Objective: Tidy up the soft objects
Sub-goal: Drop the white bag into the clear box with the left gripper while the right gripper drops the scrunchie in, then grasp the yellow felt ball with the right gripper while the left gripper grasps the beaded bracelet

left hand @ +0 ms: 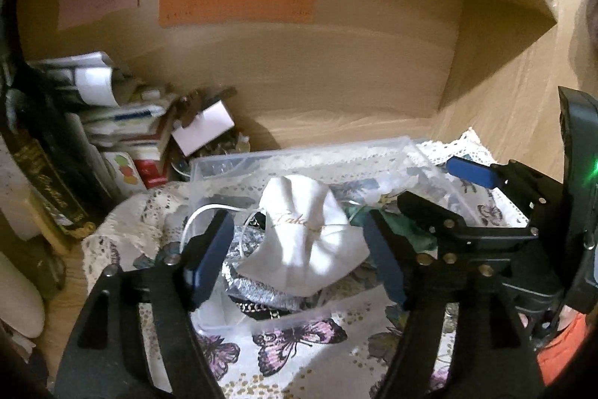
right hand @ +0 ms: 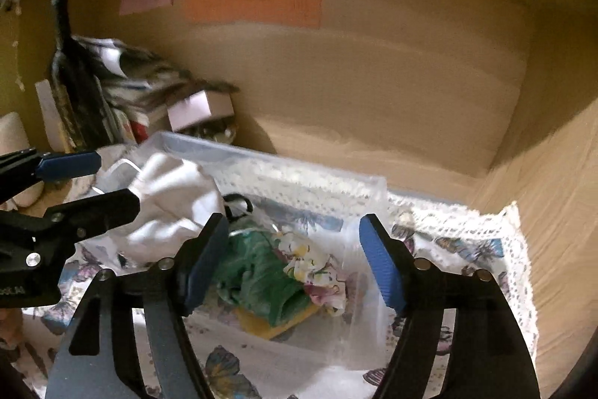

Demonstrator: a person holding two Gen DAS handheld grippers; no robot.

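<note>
A clear plastic bin [left hand: 224, 161] [right hand: 261, 156] stands on a butterfly-print cloth [left hand: 299, 343] [right hand: 269, 361] inside a wooden shelf. In it lie a white cloth pouch [left hand: 306, 242] [right hand: 168, 204], a silver sequin piece [left hand: 258, 283], a green cloth [right hand: 258, 272] and a floral cloth [right hand: 314, 268]. My left gripper [left hand: 299, 249] is open, its fingers either side of the white pouch. My right gripper [right hand: 295, 260] is open above the green and floral cloths. The right gripper also shows in the left wrist view [left hand: 441, 189], the left gripper in the right wrist view [right hand: 101, 182].
A pile of books, papers and small boxes [left hand: 112, 122] [right hand: 112, 100] fills the shelf's back left corner. Coloured paper notes [left hand: 235, 0] [right hand: 250, 0] stick to the back wall. The shelf's side wall [right hand: 553, 174] rises at the right.
</note>
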